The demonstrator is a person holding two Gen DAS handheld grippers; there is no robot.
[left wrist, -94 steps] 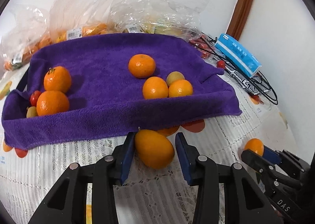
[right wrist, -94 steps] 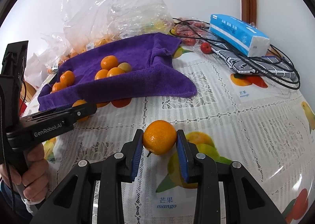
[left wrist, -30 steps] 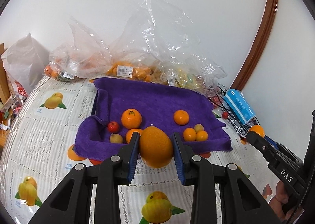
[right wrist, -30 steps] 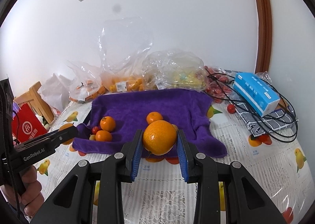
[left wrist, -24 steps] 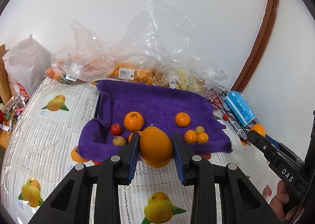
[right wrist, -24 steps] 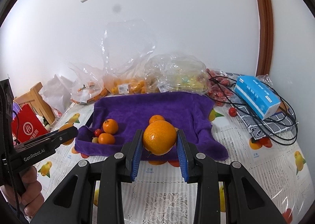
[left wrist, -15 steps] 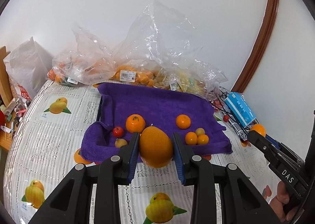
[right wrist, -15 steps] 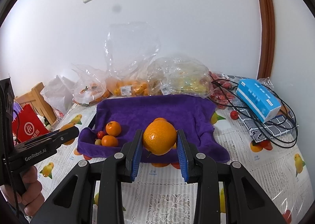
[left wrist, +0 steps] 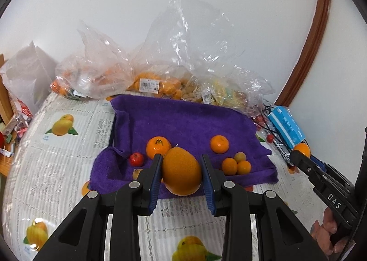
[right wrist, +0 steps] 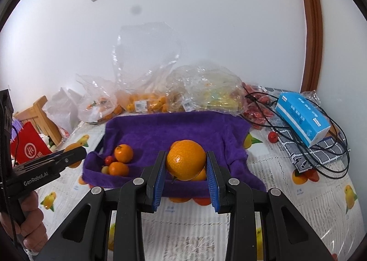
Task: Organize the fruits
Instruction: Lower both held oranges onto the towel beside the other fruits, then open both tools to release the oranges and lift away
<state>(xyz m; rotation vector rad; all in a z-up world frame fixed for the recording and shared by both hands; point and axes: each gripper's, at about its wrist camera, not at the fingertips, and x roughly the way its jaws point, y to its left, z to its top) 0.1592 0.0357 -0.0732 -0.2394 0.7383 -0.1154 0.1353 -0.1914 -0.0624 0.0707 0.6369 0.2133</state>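
Observation:
My left gripper (left wrist: 181,172) is shut on a large egg-shaped orange fruit (left wrist: 181,171), held in the air over the near edge of a purple towel (left wrist: 183,123). My right gripper (right wrist: 186,164) is shut on a round orange (right wrist: 185,160), also above the towel's (right wrist: 174,128) front edge. On the towel lie an orange with a stem (left wrist: 158,146), a small red fruit (left wrist: 136,159), a lone orange (left wrist: 219,144) and a cluster of small oranges (left wrist: 236,164). The right gripper also shows at the right of the left wrist view, the left gripper at the left of the right wrist view.
Clear plastic bags of fruit (left wrist: 146,82) line the wall behind the towel. A blue tissue box (right wrist: 302,118), black cables (right wrist: 298,146) and a checked cloth lie at the right. A wooden chair and a red bag (right wrist: 29,148) stand at the table's left. A fruit-print tablecloth (left wrist: 57,169) covers the table.
Both grippers keep their fruit. The left wrist view has drifted slightly, so the towel sits a little further right and lower in it; the right view shows barely any shift.

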